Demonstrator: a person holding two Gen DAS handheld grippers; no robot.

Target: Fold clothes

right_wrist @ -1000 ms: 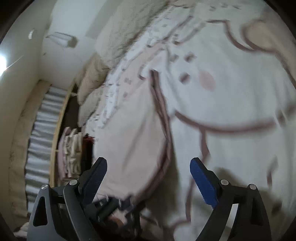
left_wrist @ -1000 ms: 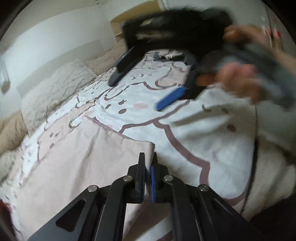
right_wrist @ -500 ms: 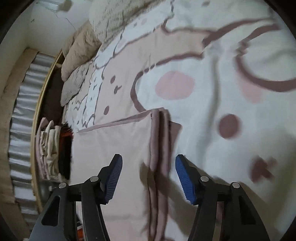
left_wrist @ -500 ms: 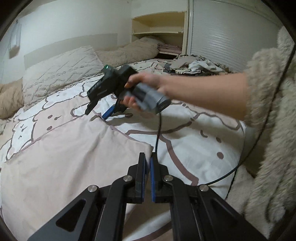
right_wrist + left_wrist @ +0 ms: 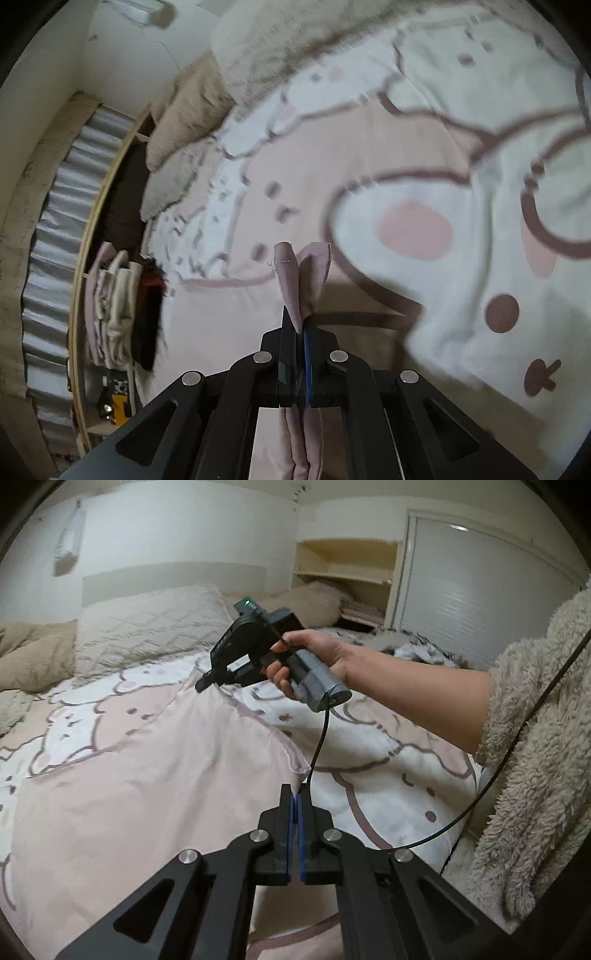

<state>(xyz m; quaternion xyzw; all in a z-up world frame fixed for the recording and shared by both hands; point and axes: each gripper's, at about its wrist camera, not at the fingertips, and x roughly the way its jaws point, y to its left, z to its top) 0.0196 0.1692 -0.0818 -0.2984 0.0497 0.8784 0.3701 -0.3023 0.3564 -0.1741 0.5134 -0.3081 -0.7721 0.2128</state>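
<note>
A pale pink garment (image 5: 147, 794) lies spread on the bed. My left gripper (image 5: 295, 794) is shut on its near right corner. My right gripper (image 5: 203, 685), held in a hand with a bare forearm, is shut on the garment's far corner and lifts it off the bed. In the right wrist view my right gripper (image 5: 299, 321) pinches doubled pink fabric (image 5: 301, 273) that sticks up past the fingertips.
The bed has a white and pink cartoon-print cover (image 5: 388, 768). Pillows (image 5: 147, 627) lie at the head. A loose clothes pile (image 5: 424, 650) sits at the far right by a shelf unit (image 5: 343, 568). Folded clothes (image 5: 110, 306) sit on a shelf beside the bed. A black cable (image 5: 498, 775) hangs from my right gripper.
My right gripper came down over the garment's far corner, closed on it and raised it. My left gripper stayed shut on the near corner.
</note>
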